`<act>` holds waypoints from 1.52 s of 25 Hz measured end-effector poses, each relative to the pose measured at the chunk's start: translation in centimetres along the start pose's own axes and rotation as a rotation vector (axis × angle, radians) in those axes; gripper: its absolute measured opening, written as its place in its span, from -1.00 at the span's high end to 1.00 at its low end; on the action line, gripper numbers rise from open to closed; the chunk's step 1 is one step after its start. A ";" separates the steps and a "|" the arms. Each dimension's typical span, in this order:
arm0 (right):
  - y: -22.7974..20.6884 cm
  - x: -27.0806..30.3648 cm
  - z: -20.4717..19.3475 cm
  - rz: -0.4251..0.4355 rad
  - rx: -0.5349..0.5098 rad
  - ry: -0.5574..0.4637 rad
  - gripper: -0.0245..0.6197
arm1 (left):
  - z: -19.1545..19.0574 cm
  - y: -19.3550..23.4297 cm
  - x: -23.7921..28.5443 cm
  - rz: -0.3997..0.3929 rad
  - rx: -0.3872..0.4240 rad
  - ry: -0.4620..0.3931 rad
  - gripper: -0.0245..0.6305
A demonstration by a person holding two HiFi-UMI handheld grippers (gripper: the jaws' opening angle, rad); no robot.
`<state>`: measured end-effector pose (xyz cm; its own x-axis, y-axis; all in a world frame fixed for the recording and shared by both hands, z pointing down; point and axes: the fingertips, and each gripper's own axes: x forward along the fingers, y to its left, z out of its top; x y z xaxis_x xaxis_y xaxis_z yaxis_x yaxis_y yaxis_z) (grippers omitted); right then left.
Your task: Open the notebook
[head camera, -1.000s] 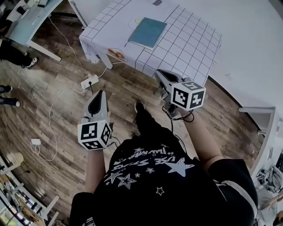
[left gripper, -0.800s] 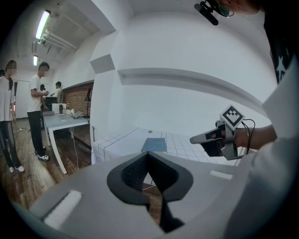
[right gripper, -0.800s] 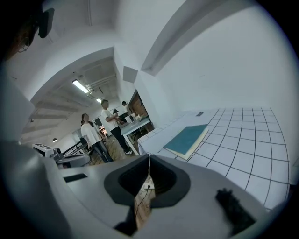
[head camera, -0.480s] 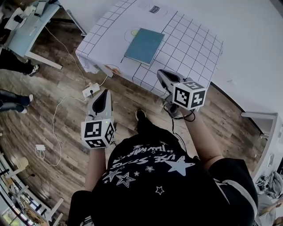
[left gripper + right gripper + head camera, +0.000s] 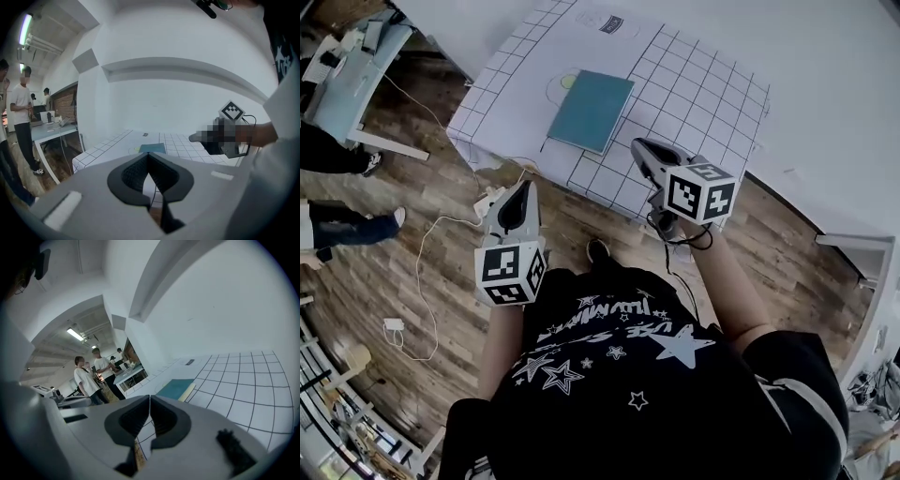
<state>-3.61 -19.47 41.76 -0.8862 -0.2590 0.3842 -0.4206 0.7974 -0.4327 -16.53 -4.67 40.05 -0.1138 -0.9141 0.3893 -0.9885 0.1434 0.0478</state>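
A closed teal notebook (image 5: pixel 591 111) lies flat on the white grid-lined table (image 5: pixel 694 94). It also shows small in the left gripper view as the notebook (image 5: pixel 153 148) and nearer in the right gripper view as the notebook (image 5: pixel 176 388). My left gripper (image 5: pixel 524 191) is shut and empty, held over the wooden floor short of the table's near edge. My right gripper (image 5: pixel 639 148) is shut and empty too, its tips just over the table's near edge, right of the notebook. Both jaw pairs meet with nothing between them in the left gripper (image 5: pixel 149 159) and right gripper (image 5: pixel 150 401) views.
A power strip (image 5: pixel 487 202) with white cables lies on the floor by the table's left corner. A grey desk (image 5: pixel 347 80) stands at the far left, with people standing near it (image 5: pixel 96 373). A white wall runs behind the table.
The table and notebook have come closer and lower in the head view. Both grippers moved forward toward the table; the right one now reaches over its edge. Both stayed shut.
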 end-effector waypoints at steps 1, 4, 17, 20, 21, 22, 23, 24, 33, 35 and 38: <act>-0.6 -0.2 0.2 -0.010 0.011 -0.008 0.87 | 0.1 -0.2 0.6 -0.003 0.001 0.006 0.90; -2.2 -0.7 0.3 -0.040 0.044 -0.024 0.87 | 0.4 -1.4 2.7 -0.058 0.024 0.032 0.90; -7.4 -4.5 -2.0 -0.231 0.166 -0.078 0.87 | -1.1 -7.1 11.3 -0.306 0.298 0.155 0.61; -7.8 -5.0 -2.9 -0.277 0.205 -0.090 0.87 | -2.6 -7.6 12.8 -0.328 0.419 0.194 0.38; -8.0 -5.1 -3.1 -0.288 0.213 -0.096 0.87 | -3.2 -7.6 13.3 -0.323 0.451 0.203 0.30; -8.1 -5.2 -3.2 -0.296 0.220 -0.101 0.87 | -3.7 -7.5 13.9 -0.318 0.480 0.214 0.23; -8.2 -5.2 -3.2 -0.303 0.225 -0.105 0.87 | -4.2 -7.5 14.4 -0.315 0.510 0.228 0.19; -8.4 -5.2 -3.3 -0.311 0.232 -0.109 0.87 | -4.8 -7.6 14.9 -0.316 0.542 0.245 0.15; -9.0 -5.6 -4.4 -0.378 0.299 -0.149 0.87 | -9.4 -7.8 18.0 -0.352 0.691 0.393 0.11; -9.1 -5.8 -4.7 -0.388 0.310 -0.154 0.87 | -9.7 -7.4 18.5 -0.323 0.731 0.403 0.16; -9.1 -6.0 -5.1 -0.403 0.324 -0.159 0.87 | -10.2 -7.1 19.1 -0.311 0.764 0.415 0.23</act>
<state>6.50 -22.37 47.57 -0.6505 -0.6085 0.4546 -0.7492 0.4154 -0.5160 -10.70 -19.31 56.57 0.0669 -0.6390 0.7663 -0.7826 -0.5100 -0.3569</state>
